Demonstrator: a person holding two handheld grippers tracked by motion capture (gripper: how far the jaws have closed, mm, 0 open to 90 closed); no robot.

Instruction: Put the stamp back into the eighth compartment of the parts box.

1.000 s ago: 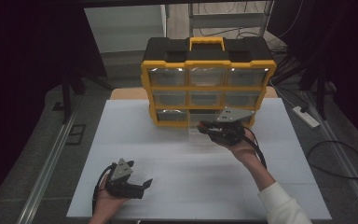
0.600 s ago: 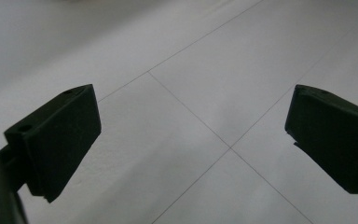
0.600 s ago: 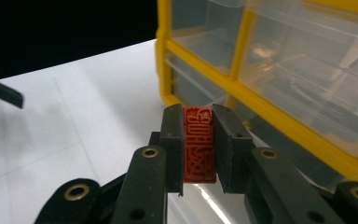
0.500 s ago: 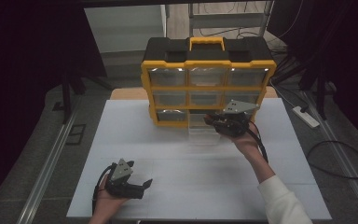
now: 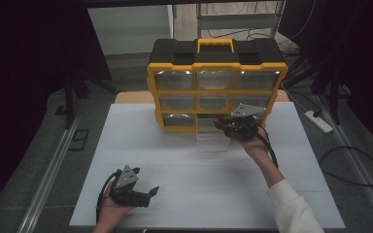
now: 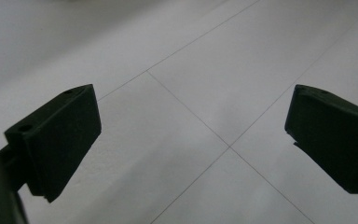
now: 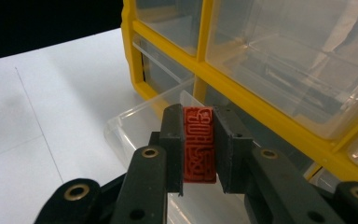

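Red block [image 7: 199, 143] with carved raised pattern, lower end hidden between right gripper [image 7: 199, 154] jaws clamped on it, just above clear plastic drawer [image 7: 135, 122] pulled from yellow organizer [image 5: 217, 87]; left gripper [image 6: 191, 140] jaws apart over white table [image 5: 184, 165]

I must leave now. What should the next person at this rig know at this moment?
Right gripper: shut on the red block, held above the pulled-out clear drawer at the bottom middle of the yellow organizer.
Left gripper: open, nothing between its jaws, low over the white table near the front edge.
Done: drawer open, block picked up.
Left: likely drop the block into the drawer, then push it shut.
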